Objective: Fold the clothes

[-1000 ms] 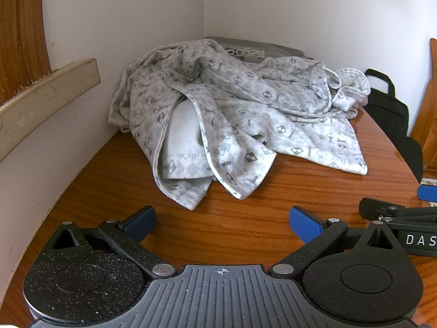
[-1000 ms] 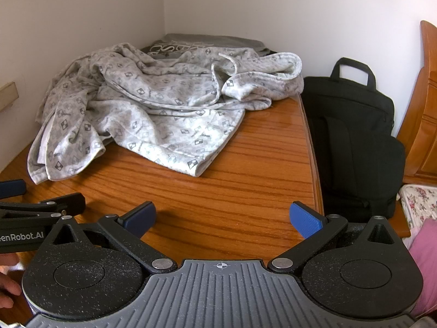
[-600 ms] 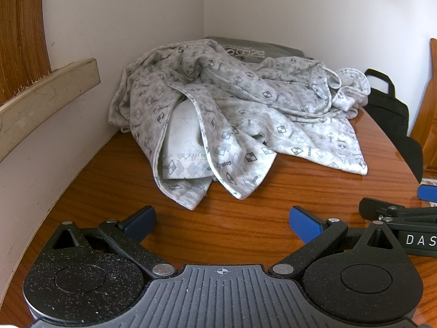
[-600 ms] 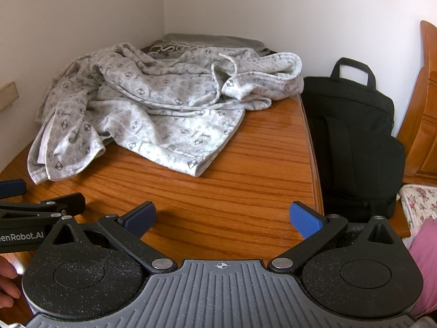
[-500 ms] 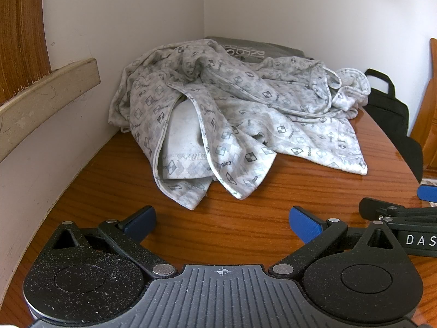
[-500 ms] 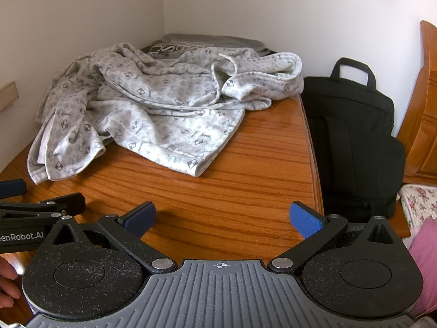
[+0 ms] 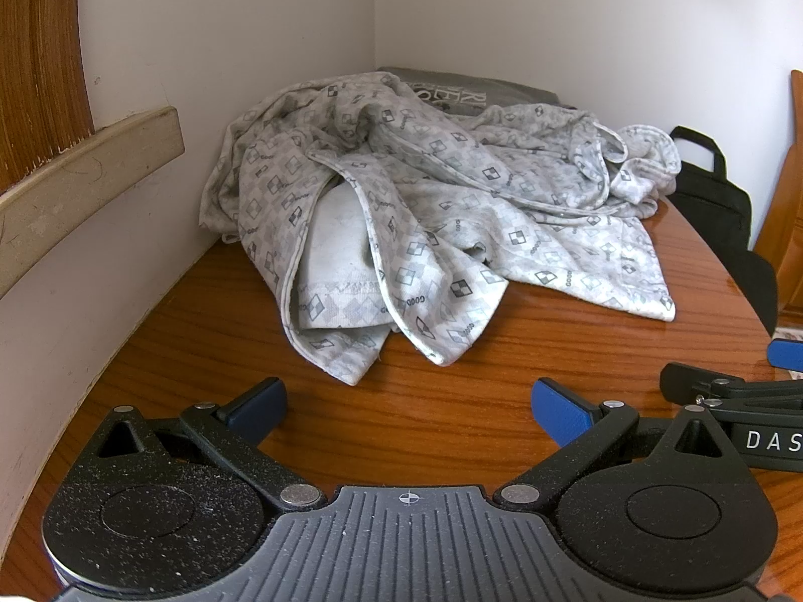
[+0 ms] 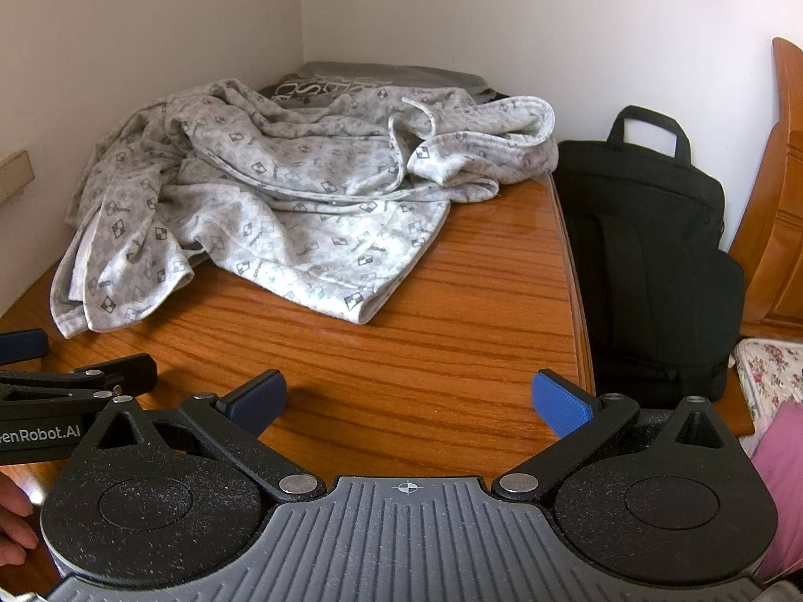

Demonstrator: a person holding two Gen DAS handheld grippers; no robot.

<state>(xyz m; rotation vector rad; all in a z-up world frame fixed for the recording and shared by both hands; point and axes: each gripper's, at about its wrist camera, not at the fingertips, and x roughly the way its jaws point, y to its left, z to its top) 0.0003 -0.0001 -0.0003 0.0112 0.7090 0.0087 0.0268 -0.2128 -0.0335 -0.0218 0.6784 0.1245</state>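
A crumpled pale grey garment with a diamond check print (image 7: pixel 431 210) (image 8: pixel 281 205) lies heaped at the far end of a wooden table (image 7: pixel 451 401) (image 8: pixel 451 311), in the corner of two white walls. A folded dark grey garment with lettering (image 7: pixel 451 93) (image 8: pixel 361 80) lies behind it. My left gripper (image 7: pixel 409 409) stands open low over the near table, well short of the cloth, nothing between its blue pads. My right gripper (image 8: pixel 409 399) is open too, beside the left one, with nothing in it.
A black bag (image 8: pixel 647 251) (image 7: pixel 712 200) stands off the table's right edge. Wooden furniture (image 8: pixel 783 190) rises at the far right, with floral fabric (image 8: pixel 768 366) below. A wooden rail (image 7: pixel 85 170) runs along the left wall. A hand (image 8: pixel 12 516) shows at the lower left.
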